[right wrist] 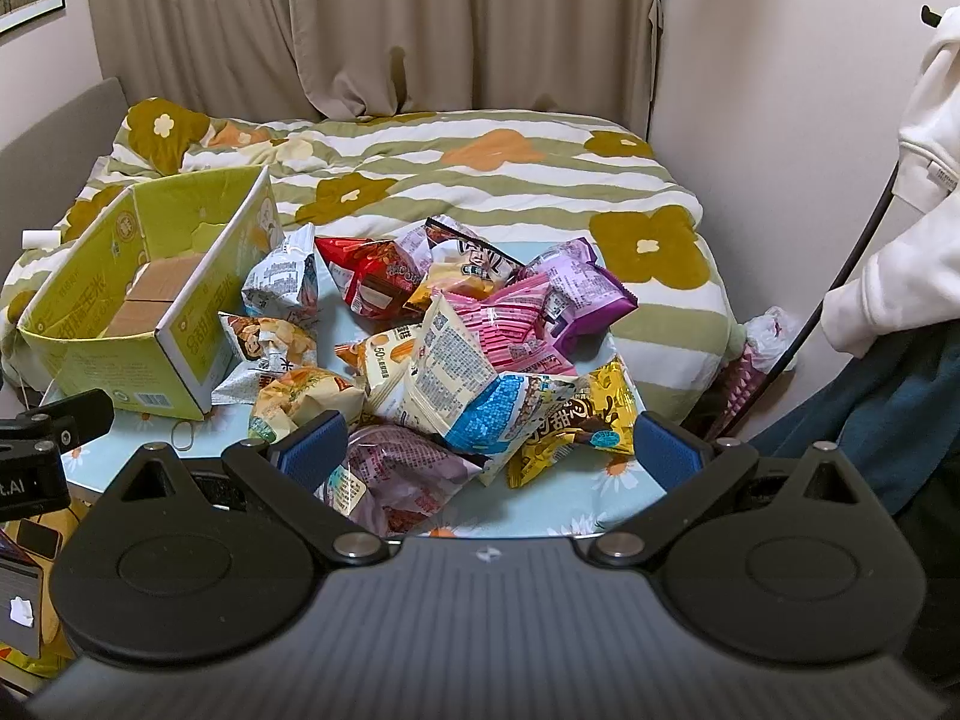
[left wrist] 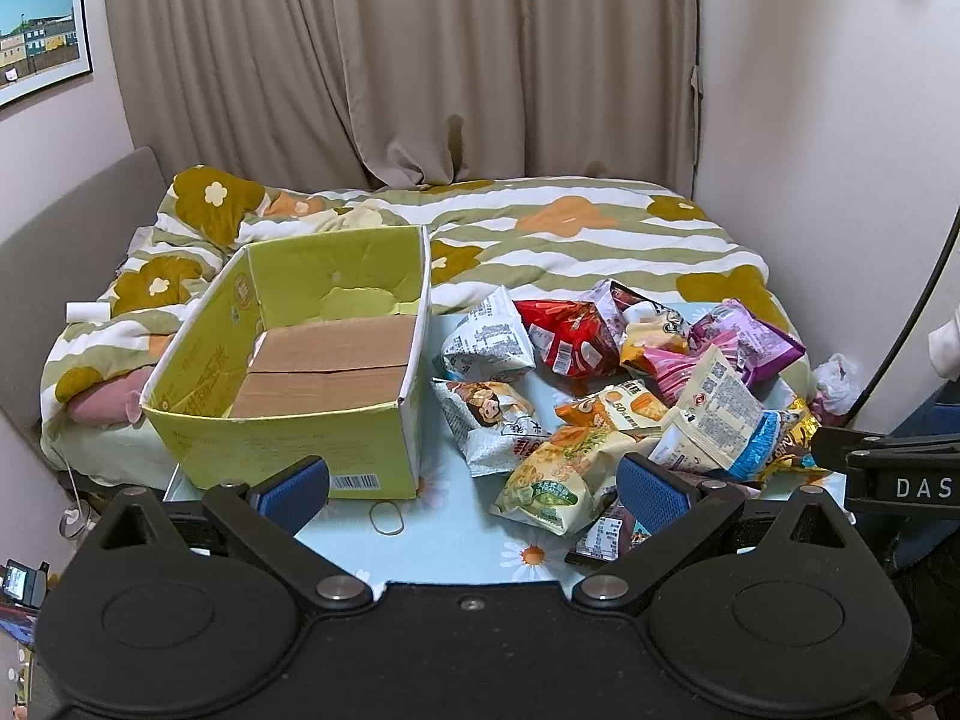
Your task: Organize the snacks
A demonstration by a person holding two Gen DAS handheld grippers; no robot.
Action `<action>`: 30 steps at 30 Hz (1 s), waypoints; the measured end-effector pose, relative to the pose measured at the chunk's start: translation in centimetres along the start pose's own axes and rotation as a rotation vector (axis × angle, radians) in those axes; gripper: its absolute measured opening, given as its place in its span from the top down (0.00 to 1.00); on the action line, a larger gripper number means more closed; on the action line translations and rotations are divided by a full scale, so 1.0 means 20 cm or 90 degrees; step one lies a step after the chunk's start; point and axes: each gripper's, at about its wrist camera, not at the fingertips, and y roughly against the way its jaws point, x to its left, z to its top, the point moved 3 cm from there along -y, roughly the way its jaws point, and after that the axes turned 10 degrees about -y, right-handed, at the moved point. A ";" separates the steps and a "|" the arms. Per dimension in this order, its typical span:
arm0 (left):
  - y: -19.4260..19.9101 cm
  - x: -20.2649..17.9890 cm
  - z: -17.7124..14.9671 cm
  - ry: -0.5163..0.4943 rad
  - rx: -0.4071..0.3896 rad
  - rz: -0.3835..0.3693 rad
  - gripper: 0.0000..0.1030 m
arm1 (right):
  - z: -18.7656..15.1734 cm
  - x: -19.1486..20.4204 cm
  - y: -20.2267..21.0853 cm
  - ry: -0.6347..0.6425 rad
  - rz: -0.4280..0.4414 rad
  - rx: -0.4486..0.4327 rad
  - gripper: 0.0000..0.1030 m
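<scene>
Nearest the right wrist camera, a purple-brown snack bag (right wrist: pixel 402 474) is seen lying between the spread fingers of the right gripper (right wrist: pixel 489 450), which is empty and held just short of the pile. The left gripper (left wrist: pixel 474 489) is likewise spread wide and empty; a rubber band (left wrist: pixel 387 517) lies just ahead of it on the surface (left wrist: pixel 456 546), and a pale yellow-green bag (left wrist: pixel 549 483) sits ahead to its right. One open yellow-green cardboard box (left wrist: pixel 288 372), with nothing in it, stands ahead and left of the left gripper; none of the snacks has been placed in it. The snacks are heaped to the right of the box, overlapping: roughly a dozen bags can be counted, though the exact number cannot be told. It is judged that a slippery, air-filled bag could squirt from the pads if pinched at its puffed middle, that two overlapping bags could be caught together, and that bags near the surface's edge, such as the gold bag (right wrist: pixel 576 426), could be knocked off.
</scene>
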 end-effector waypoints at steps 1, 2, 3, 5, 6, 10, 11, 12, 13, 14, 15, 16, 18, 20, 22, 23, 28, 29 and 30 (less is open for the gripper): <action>0.00 0.00 0.00 0.000 0.001 0.000 0.00 | 0.00 0.00 0.00 0.000 0.000 0.000 0.00; 0.00 0.00 0.00 0.000 0.001 0.000 0.00 | 0.00 0.00 0.00 0.000 0.000 0.000 0.00; 0.00 0.00 0.00 0.000 0.001 -0.001 0.00 | 0.00 0.00 0.00 0.001 -0.001 0.000 0.00; -0.01 0.00 0.00 0.000 0.001 -0.001 0.00 | 0.00 0.00 0.00 0.000 0.000 0.001 0.00; 0.00 0.00 0.00 0.000 0.001 -0.001 0.00 | 0.00 0.00 0.00 -0.001 0.000 0.001 0.00; -0.01 0.00 0.01 0.000 0.001 -0.001 0.00 | 0.00 -0.01 0.00 -0.001 0.000 0.002 0.00; -0.01 -0.01 0.01 0.000 0.001 -0.001 0.00 | 0.00 -0.01 0.00 -0.001 0.001 0.002 0.00; -0.01 -0.01 0.01 0.000 0.002 -0.001 0.00 | 0.00 -0.01 0.00 -0.001 0.000 0.002 0.00; -0.02 -0.01 0.01 -0.001 0.003 -0.002 0.00 | 0.00 -0.01 0.00 -0.001 0.000 0.002 0.00; -0.02 -0.01 0.01 -0.001 0.002 -0.002 0.00 | 0.00 -0.01 0.00 -0.001 0.000 0.002 0.00; -0.02 -0.01 0.01 -0.001 0.003 -0.002 0.00 | 0.00 -0.01 0.00 -0.001 0.001 0.003 0.00; -0.02 -0.01 0.01 0.000 0.003 -0.002 0.00 | 0.00 -0.01 0.00 -0.001 0.001 0.003 0.00; -0.02 -0.01 0.01 0.000 0.003 -0.002 0.00 | 0.00 -0.01 0.00 -0.001 0.001 0.003 0.00; -0.02 -0.02 0.01 0.000 0.004 -0.003 0.00 | 0.01 -0.01 0.00 -0.002 0.001 0.003 0.00; -0.02 -0.02 0.01 0.000 0.004 -0.004 0.00 | 0.01 -0.01 -0.01 -0.001 0.001 0.003 0.00; -0.02 -0.02 0.01 0.000 0.003 -0.004 0.00 | 0.01 -0.01 -0.01 -0.001 0.001 0.003 0.00; -0.02 -0.03 0.02 0.001 0.004 -0.005 0.00 | 0.01 -0.02 -0.01 -0.002 0.001 0.003 0.00; -0.02 -0.03 0.02 0.001 0.005 -0.006 0.00 | 0.01 -0.02 -0.01 -0.002 0.001 0.003 0.00; -0.02 -0.03 0.02 0.001 0.006 -0.007 0.00 | 0.01 -0.01 -0.01 -0.001 0.002 0.004 0.00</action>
